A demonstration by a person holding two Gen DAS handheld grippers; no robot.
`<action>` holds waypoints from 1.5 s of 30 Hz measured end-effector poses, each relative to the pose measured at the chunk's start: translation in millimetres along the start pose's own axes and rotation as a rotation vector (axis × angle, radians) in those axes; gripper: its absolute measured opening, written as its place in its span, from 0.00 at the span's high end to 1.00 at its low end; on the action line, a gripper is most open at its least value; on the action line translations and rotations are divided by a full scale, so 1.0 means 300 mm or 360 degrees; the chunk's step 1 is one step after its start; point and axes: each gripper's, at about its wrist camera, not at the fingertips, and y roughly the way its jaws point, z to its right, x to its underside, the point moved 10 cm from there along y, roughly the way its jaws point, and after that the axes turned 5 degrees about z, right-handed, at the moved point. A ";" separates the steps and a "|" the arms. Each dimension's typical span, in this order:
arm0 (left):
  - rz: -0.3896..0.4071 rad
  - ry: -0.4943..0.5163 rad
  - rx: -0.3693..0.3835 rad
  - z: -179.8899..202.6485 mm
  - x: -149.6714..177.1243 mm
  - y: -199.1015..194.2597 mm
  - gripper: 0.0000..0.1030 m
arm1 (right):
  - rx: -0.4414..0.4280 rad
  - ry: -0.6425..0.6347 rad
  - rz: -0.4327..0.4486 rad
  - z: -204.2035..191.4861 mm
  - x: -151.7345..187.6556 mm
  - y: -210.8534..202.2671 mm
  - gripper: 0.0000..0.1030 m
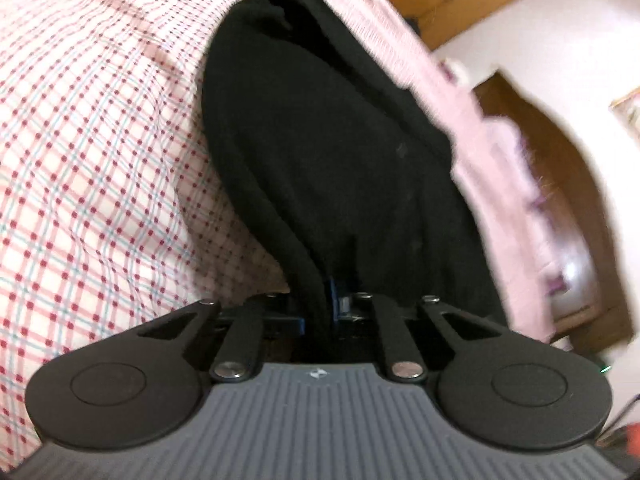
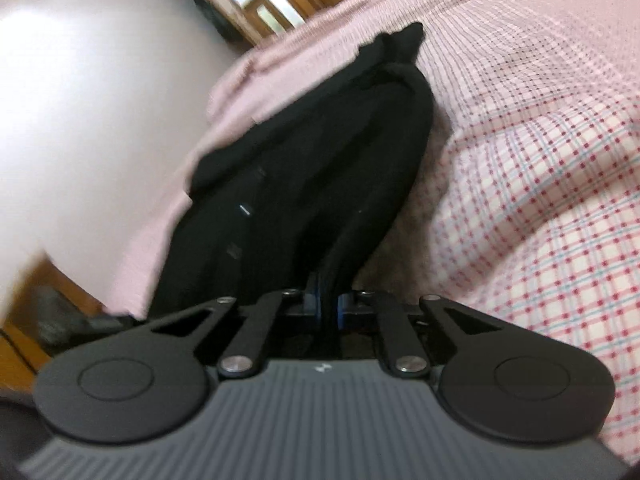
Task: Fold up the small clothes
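Left wrist view: the left gripper (image 1: 326, 304) has its blue-padded jaws pinched tight on an edge of a black garment (image 1: 320, 152), which stretches away toward twelve o'clock over a checked bedsheet (image 1: 92, 152) that fills nine o'clock. A brown wooden door (image 1: 560, 200) and white wall show, blurred, at three o'clock. In the right wrist view, the right gripper (image 2: 329, 306) is likewise clamped closed on the same black garment (image 2: 320, 160), bunched in folds running to twelve o'clock, with the bedsheet (image 2: 540, 200) at three o'clock, a white wall (image 2: 92, 120) at nine and wooden furniture (image 2: 264, 4) near eleven.
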 end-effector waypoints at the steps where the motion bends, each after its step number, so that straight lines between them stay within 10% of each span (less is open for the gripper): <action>1: 0.0020 -0.0018 0.0042 0.006 -0.013 -0.014 0.88 | -0.0017 0.0020 0.0023 -0.005 -0.016 -0.004 0.91; 12: 0.0365 0.0063 0.0281 0.208 -0.259 -0.139 0.90 | -0.0227 0.0096 0.0312 -0.120 -0.239 -0.020 0.92; 33: 0.0723 0.0050 0.0085 0.348 -0.725 0.009 0.92 | -0.0317 0.0175 0.0650 -0.154 -0.657 0.270 0.92; 45: 0.0740 0.0069 -0.0174 0.233 -0.980 0.317 0.92 | -0.0072 0.0085 0.0653 -0.007 -0.828 0.567 0.92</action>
